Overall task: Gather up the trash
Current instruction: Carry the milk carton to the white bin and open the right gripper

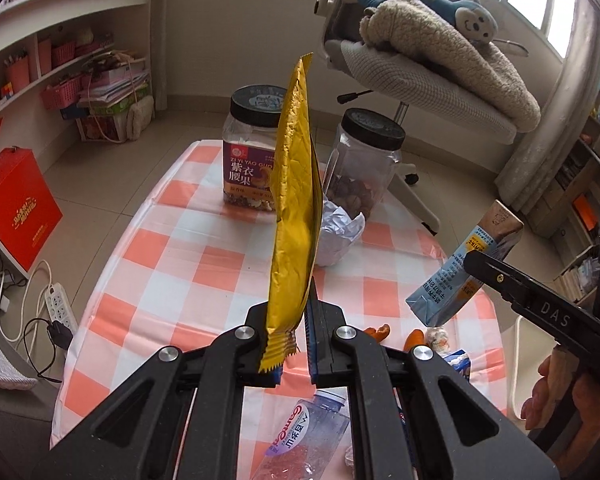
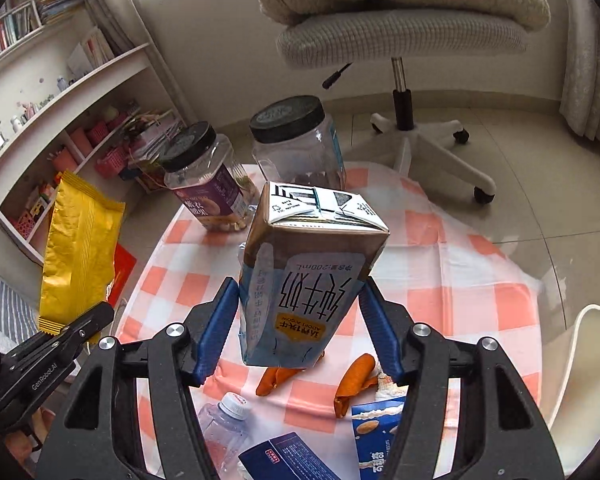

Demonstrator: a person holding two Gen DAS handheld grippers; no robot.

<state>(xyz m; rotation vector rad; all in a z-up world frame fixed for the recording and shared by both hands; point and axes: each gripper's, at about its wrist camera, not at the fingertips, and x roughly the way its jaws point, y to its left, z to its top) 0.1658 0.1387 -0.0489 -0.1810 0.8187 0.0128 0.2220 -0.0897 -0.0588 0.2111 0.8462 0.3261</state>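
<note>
My left gripper (image 1: 296, 344) is shut on the bottom edge of a yellow foil wrapper (image 1: 294, 204), which stands upright above the checked table; it also shows in the right wrist view (image 2: 78, 252). My right gripper (image 2: 300, 320) is shut on a blue and brown milk carton (image 2: 304, 280), held upside down above the table; the carton shows at the right of the left wrist view (image 1: 464, 272). On the table below lie a clear plastic bottle (image 1: 304, 440), orange peels (image 2: 356, 376), a small blue carton (image 2: 376, 432), a dark blue box (image 2: 284, 460) and a crumpled white paper (image 1: 338, 236).
Two black-lidded jars stand at the table's far end: one labelled with nuts (image 1: 252, 152), one clear (image 1: 364, 164). An office chair (image 1: 428, 80) with a blanket and plush monkey stands behind. Shelves (image 1: 60, 60) and a red box (image 1: 16, 208) are at the left. A white chair (image 2: 584, 360) is at the right.
</note>
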